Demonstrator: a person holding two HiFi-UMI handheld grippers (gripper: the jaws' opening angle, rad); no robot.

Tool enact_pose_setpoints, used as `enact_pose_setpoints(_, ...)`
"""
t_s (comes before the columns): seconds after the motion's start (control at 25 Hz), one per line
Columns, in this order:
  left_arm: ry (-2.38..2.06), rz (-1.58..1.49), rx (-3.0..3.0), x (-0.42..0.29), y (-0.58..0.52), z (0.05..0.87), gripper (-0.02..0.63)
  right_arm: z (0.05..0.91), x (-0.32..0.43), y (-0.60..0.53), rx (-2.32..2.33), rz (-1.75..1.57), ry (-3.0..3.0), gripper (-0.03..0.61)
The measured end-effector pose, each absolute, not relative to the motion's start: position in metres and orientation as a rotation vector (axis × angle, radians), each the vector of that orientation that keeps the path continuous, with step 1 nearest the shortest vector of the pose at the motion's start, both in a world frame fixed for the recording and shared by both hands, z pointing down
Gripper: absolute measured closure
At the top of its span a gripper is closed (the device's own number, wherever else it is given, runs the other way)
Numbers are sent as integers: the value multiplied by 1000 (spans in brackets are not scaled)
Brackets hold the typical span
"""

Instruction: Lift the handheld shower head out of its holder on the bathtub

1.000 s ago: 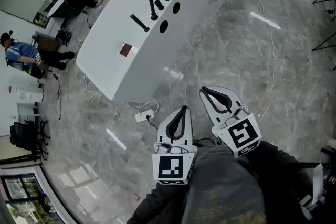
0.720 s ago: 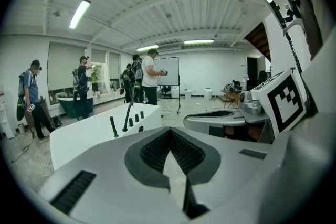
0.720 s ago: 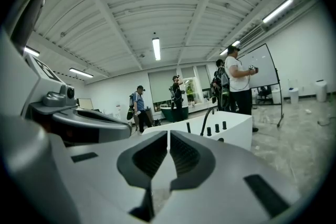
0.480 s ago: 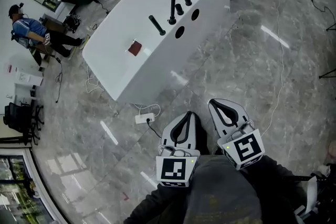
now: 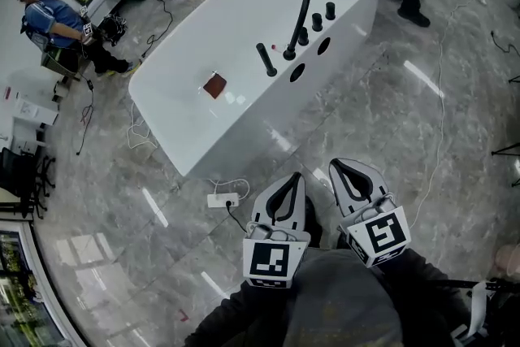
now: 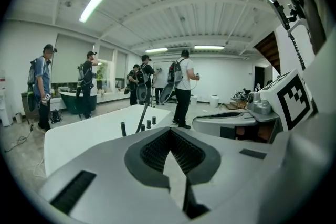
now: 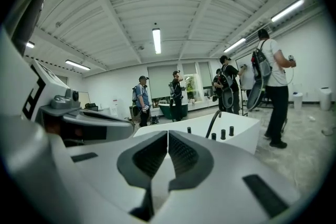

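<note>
Moved closer to bathtub (image 5: 244,118) at twelve o'clock, left hand-held gripper (image 5: 292,177) and right hand-held gripper (image 5: 336,166) shut, empty; approaching, must next open round handheld shower head (image 5: 266,59).

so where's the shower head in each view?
Head view: shower head on the tub, upper centre, just left of the spout.
Left gripper view: left of centre, left of the spout.
Right gripper view: centre, left of the spout.
Shared landmark: the curved spout.
</note>
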State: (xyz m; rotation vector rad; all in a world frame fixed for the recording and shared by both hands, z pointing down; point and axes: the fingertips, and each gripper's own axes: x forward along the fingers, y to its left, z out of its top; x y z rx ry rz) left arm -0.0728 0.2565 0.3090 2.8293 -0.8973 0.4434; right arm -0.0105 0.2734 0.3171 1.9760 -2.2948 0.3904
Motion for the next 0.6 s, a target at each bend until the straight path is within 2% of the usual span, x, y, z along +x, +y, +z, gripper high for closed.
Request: enact_pose_setpoints(0.6,-842,349,2859,-94,170,299,611,300,-44,183,1971,323,-2275,574)
